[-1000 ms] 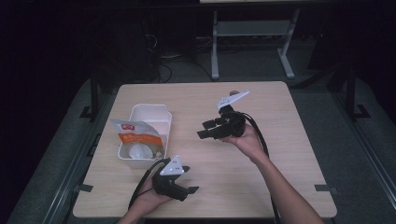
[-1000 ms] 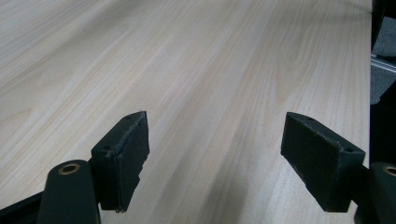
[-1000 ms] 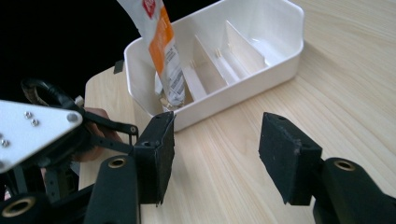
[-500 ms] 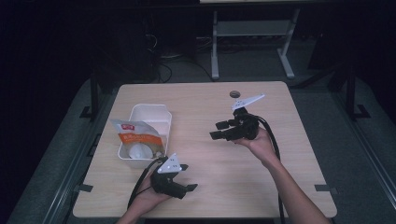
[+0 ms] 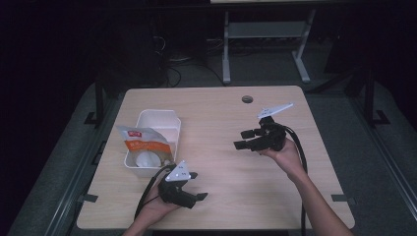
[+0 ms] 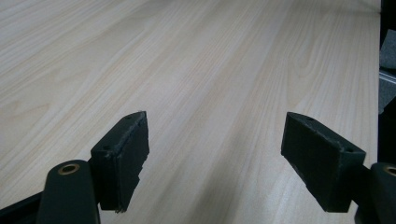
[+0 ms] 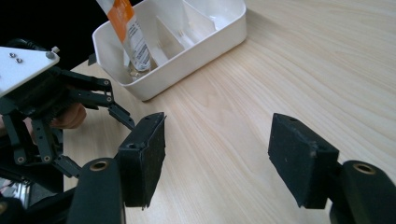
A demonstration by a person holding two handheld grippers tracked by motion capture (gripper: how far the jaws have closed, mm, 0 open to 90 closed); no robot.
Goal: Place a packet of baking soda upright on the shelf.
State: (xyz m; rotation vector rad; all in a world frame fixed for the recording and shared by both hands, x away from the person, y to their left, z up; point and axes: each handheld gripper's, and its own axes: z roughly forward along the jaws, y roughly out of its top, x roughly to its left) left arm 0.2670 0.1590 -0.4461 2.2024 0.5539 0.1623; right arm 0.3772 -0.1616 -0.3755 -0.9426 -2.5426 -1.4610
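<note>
right gripper (image 5: 248,139): drifted from table centre toward 3 o'clock, jaws apart, empty | left gripper (image 5: 193,194): 6 o'clock, unclenched, unmoved | white tray (image 5: 169,135), orange pouch (image 5: 142,142): apparently untouched, so likely between steps

No text can be read anywhere. The orange and white packet (image 5: 145,142) standing in the white tray (image 5: 169,119) carries a small red label and fine print (both too blurred to make out).
</note>
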